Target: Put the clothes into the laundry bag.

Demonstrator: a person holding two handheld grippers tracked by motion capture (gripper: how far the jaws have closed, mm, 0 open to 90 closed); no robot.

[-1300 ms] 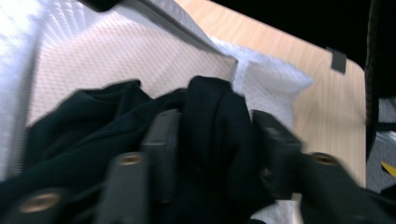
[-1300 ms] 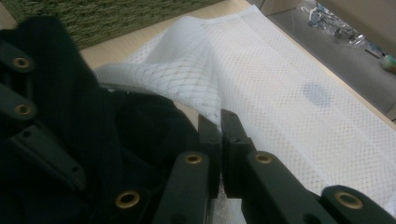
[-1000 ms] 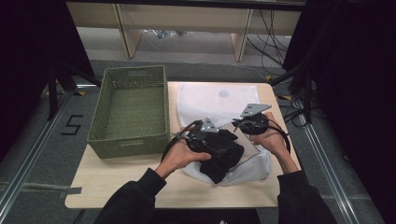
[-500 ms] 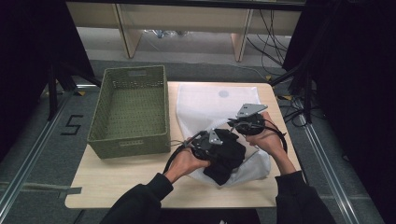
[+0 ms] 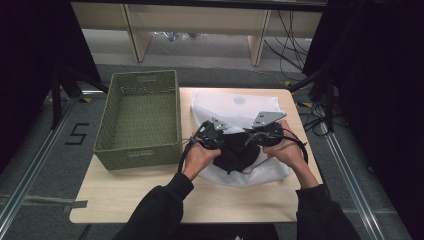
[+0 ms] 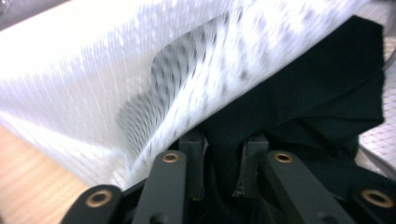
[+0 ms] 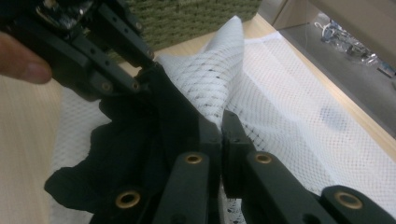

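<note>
Here, "5" marking [image 5: 77, 134] on floor, green basket [image 5: 140, 117] alongside

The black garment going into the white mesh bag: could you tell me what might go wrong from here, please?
1. The right tool pinches only a peak of the mesh bag; that thin edge may slip free and the opening collapse.
2. The left tool, whose jaws have just been closing, grips the black garment beside the mesh and could catch both layers.
3. Much of the garment bunches outside the bag, so it may snag at the opening.
</note>
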